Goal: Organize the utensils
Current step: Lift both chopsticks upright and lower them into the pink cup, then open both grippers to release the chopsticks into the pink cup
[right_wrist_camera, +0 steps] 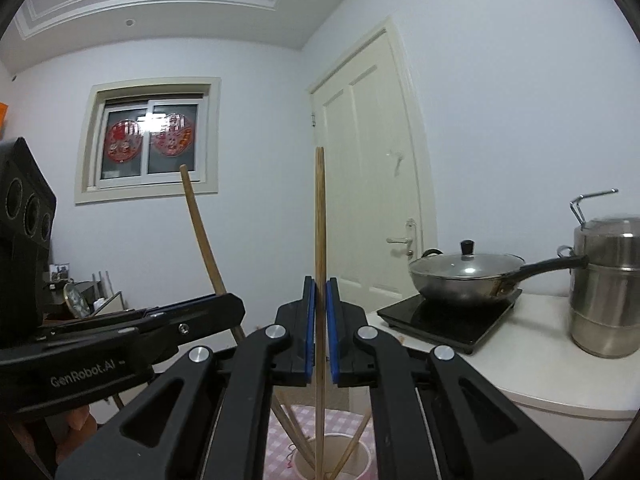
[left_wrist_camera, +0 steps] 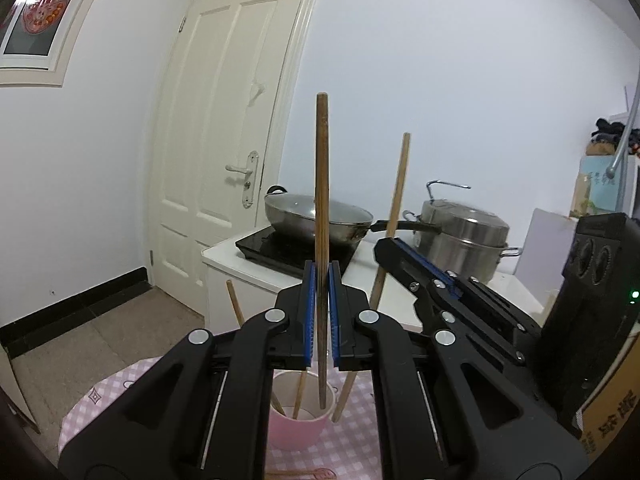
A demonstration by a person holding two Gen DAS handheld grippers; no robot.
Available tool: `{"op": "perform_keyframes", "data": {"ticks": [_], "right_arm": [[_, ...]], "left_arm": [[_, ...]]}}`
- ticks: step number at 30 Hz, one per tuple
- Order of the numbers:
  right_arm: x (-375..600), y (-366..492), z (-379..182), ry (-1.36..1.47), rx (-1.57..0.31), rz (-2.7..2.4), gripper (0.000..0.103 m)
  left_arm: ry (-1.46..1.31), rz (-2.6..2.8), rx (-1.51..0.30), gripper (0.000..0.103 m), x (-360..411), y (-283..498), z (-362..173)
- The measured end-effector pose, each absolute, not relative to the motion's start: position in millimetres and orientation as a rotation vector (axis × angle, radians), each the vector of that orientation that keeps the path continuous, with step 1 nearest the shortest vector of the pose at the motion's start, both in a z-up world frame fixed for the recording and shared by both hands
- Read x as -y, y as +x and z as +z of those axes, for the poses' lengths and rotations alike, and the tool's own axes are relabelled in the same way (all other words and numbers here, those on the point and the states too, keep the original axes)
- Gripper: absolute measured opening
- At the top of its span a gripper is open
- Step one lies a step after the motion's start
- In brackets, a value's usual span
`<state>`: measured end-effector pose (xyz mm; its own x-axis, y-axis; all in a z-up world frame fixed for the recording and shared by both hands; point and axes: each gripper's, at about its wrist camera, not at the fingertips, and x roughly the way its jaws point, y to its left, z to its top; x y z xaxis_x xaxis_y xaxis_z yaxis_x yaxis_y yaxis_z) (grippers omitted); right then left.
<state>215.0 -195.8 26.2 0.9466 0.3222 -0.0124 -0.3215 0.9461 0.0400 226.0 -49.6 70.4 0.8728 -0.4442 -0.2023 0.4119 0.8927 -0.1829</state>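
My left gripper point(left_wrist_camera: 322, 272) is shut on a wooden chopstick point(left_wrist_camera: 322, 184) held upright, its lower end inside a pink cup point(left_wrist_camera: 298, 424) on the checked cloth. My right gripper point(right_wrist_camera: 319, 286) is shut on another upright chopstick point(right_wrist_camera: 320, 232), whose lower end reaches into the same cup point(right_wrist_camera: 334, 460). The right gripper also shows in the left wrist view point(left_wrist_camera: 386, 250), gripping its chopstick point(left_wrist_camera: 394, 208) just right of the cup. The left gripper shows in the right wrist view point(right_wrist_camera: 232, 306) with its chopstick point(right_wrist_camera: 200, 228). Several other chopsticks point(left_wrist_camera: 301, 390) lean in the cup.
A pink checked tablecloth point(left_wrist_camera: 100, 396) covers the round table. Behind stands a white counter point(right_wrist_camera: 532, 360) with an induction hob point(left_wrist_camera: 288, 252), a lidded wok point(right_wrist_camera: 466, 276) and a steel steamer pot point(left_wrist_camera: 464, 236). A cardboard box point(left_wrist_camera: 612, 420) is at the right. A door point(left_wrist_camera: 224, 152) is behind.
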Motion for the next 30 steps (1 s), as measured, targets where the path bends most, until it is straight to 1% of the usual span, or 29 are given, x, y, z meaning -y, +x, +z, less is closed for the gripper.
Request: {"op": "perform_keyframes", "data": {"ticks": [8,11,21,30], "right_arm": [[202.7,227.0,10.5,0.051,0.016,0.274,0.004],[202.1,230.9,2.1,0.054,0.014,0.265,0.004],[206.4,242.2,-33.1,0.073,-0.043,0.233,0.004],[211.3,242.5,-49.9,0.092,-0.096,0.238,0.004]], "left_arm": [[-0.116,-0.398,-0.244,0.006,60.6,245.8,48.0],[-0.127,-0.398,-0.271,0.006,61.2,255.8,35.1],[-0.124,-0.387,-0.325,0.007,63.2,268.8,-5.3],[-0.109,-0.402,-0.381,0.007,66.6,272.2,-15.7]]}}
